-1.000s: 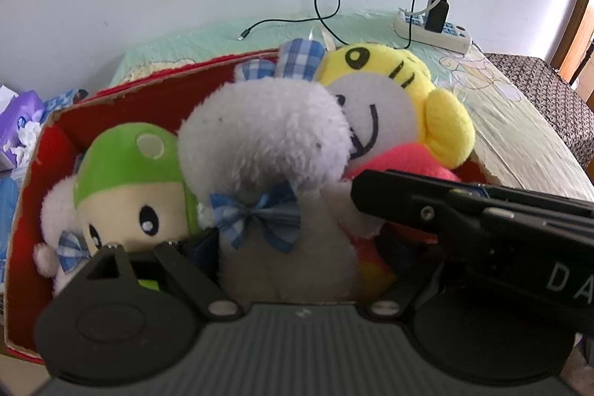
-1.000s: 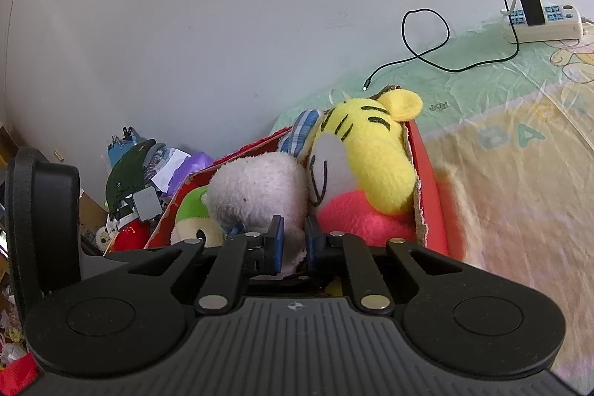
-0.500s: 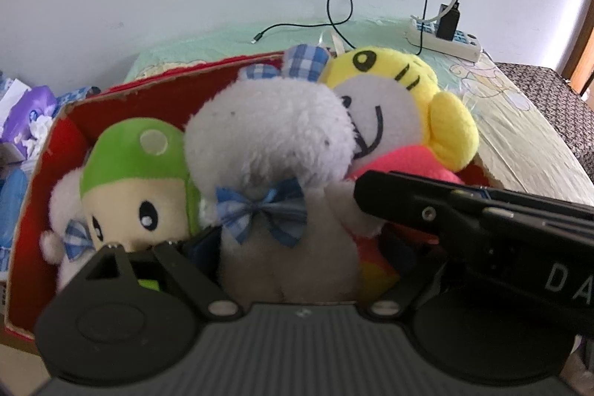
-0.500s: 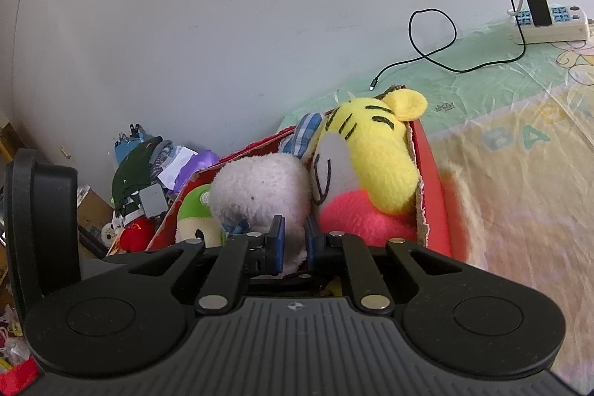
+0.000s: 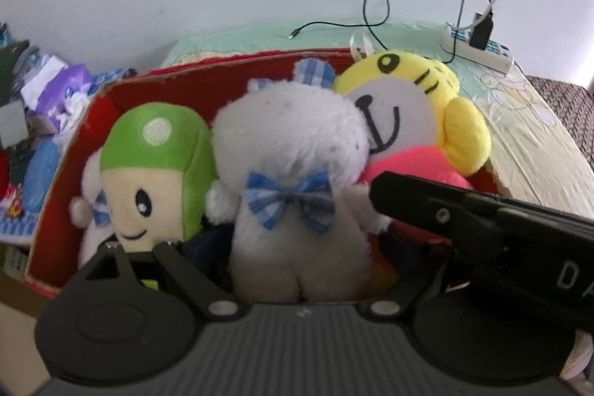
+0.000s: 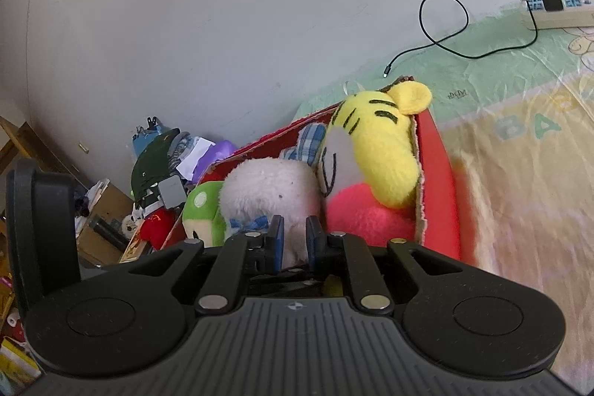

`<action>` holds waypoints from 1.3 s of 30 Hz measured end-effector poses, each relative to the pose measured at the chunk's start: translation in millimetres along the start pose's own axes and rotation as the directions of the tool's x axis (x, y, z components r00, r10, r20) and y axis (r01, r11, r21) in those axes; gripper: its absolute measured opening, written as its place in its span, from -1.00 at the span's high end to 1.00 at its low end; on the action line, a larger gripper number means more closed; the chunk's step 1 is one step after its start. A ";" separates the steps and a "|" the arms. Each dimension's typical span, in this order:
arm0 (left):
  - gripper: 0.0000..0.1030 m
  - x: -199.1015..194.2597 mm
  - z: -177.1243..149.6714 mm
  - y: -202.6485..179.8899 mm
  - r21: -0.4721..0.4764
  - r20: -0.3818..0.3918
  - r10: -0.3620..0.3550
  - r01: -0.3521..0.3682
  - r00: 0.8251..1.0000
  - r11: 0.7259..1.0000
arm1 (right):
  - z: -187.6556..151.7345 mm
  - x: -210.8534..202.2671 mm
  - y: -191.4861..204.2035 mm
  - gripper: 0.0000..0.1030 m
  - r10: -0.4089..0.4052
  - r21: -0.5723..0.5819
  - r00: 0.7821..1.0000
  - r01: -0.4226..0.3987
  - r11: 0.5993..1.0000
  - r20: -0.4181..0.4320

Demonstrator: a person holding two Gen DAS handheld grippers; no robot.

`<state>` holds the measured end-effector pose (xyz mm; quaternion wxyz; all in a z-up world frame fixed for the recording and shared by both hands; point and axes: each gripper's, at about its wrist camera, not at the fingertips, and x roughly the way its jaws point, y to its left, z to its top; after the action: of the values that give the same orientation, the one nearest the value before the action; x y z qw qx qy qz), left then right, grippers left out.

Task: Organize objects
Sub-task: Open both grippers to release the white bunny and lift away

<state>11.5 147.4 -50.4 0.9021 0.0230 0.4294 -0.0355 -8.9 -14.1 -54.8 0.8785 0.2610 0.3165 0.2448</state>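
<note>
**Three plush toys boxed, one being settled**

Three toys sit in the red box (image 5: 92,121) on the bed. My right hand-held gripper (image 6: 295,240) pinches the white plush (image 5: 293,173); the left hand-held gripper (image 5: 297,258) straddles it, wide open. Release seems all that remains.

- Three plush toys sit side by side in the box (image 5: 55,184) on the bed (image 5: 527,136).
- The bear (image 5: 293,154) is between the capped doll (image 5: 156,173) and the tiger (image 5: 415,110).
- A power strip (image 5: 482,51) lies behind the box.
</note>
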 end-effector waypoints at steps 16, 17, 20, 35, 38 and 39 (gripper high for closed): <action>-0.85 -48.9 6.3 -19.8 0.036 0.040 0.098 -0.099 0.994 0.994 | 7.9 -61.6 -16.9 0.14 -0.038 0.136 0.998 0.031 0.990 0.050; -0.85 -53.0 7.1 -23.3 0.040 0.048 0.096 -0.098 0.994 0.994 | 9.1 -67.8 -19.0 0.12 -0.053 0.138 0.997 0.044 0.989 0.059; -0.86 -64.8 10.1 -40.2 0.065 0.084 0.091 -0.096 0.992 0.993 | 14.0 -87.1 -25.9 0.10 -0.110 0.147 0.990 0.096 0.984 0.092; -0.93 -73.1 5.9 -128.7 0.166 0.099 0.087 -0.103 0.991 0.981 | 22.6 -131.4 -53.2 -0.01 -0.471 0.094 0.881 0.465 0.880 0.044; -0.93 -72.5 5.5 -131.9 0.149 0.090 0.109 -0.121 0.990 0.981 | 24.7 -131.0 -55.2 -0.02 -0.472 0.068 0.881 0.469 0.881 0.034; -0.93 -71.4 5.8 -131.6 0.141 0.086 0.118 -0.129 0.989 0.982 | 25.3 -130.1 -54.8 -0.02 -0.468 0.059 0.883 0.466 0.883 0.030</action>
<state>-39.9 19.1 7.3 0.9144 0.1143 0.3883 -0.0115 -65.6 -140.0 -15.9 0.9115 0.2044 0.3568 0.0122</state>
